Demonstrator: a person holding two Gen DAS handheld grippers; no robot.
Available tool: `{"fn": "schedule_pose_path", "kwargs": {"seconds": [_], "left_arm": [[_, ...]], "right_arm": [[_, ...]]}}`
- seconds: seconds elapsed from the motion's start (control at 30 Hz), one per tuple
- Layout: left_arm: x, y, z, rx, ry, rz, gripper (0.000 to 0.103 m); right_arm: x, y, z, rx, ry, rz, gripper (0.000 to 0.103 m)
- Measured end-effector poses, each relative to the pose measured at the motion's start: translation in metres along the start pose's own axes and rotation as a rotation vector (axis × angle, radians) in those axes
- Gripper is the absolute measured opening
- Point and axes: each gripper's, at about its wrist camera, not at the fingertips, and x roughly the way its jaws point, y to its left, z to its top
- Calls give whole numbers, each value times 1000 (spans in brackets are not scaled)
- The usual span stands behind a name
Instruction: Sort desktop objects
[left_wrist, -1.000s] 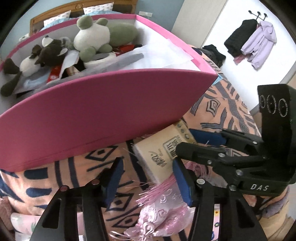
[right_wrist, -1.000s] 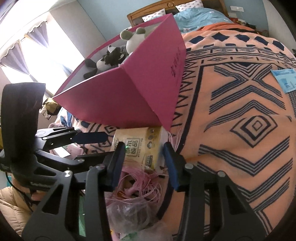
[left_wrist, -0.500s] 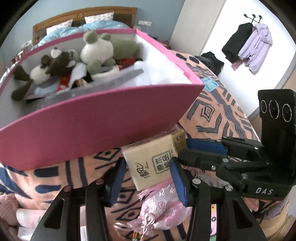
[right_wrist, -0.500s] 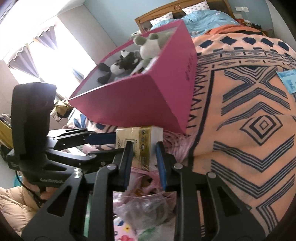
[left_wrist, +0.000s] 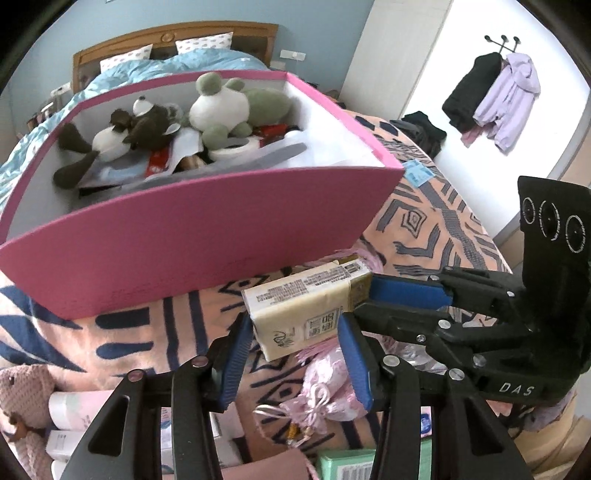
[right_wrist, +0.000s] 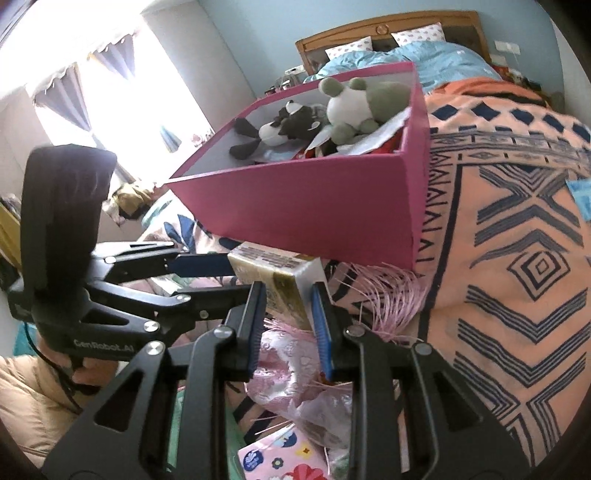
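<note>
Both wrist cameras look closely along their fingers toward the pink box (left_wrist: 207, 236) (right_wrist: 310, 206), sharing it from opposite sides.

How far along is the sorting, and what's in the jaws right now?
Done: two plush toys and papers already lie in the pink box. In hand: the tissue pack, clamped at one end by the right gripper, with the open left gripper around its other end. Left: the pink tasselled pouch and small packages near the edge.
</note>
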Motion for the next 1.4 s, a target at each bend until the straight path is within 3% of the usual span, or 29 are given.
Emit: {"fn": "schedule_pose_path", "kwargs": {"seconds": [0.27,0.6,1.0,1.13,1.23,1.4], "left_arm": [[-4,8,-1,12,-1,15,48],[-13,1,-6,18,-4,-32,48],[9,4,-11,5,68,-55,48],[13,-3,-13,62,92,-8,48],[5,-1,-13,98,67,54,49],[-2,5,-3,162,40,86,51]], "right_arm": [[10,12,-3,-23,23,9,29],[-5,19,-3,-34,-36,-27,29],[14,6,7,-33,7,-62,29],[21,4,11,-45,29,-70,30],[27,3,13,-47,39,-80,31],[17,-4,9,-13,19,-88,31]]}}
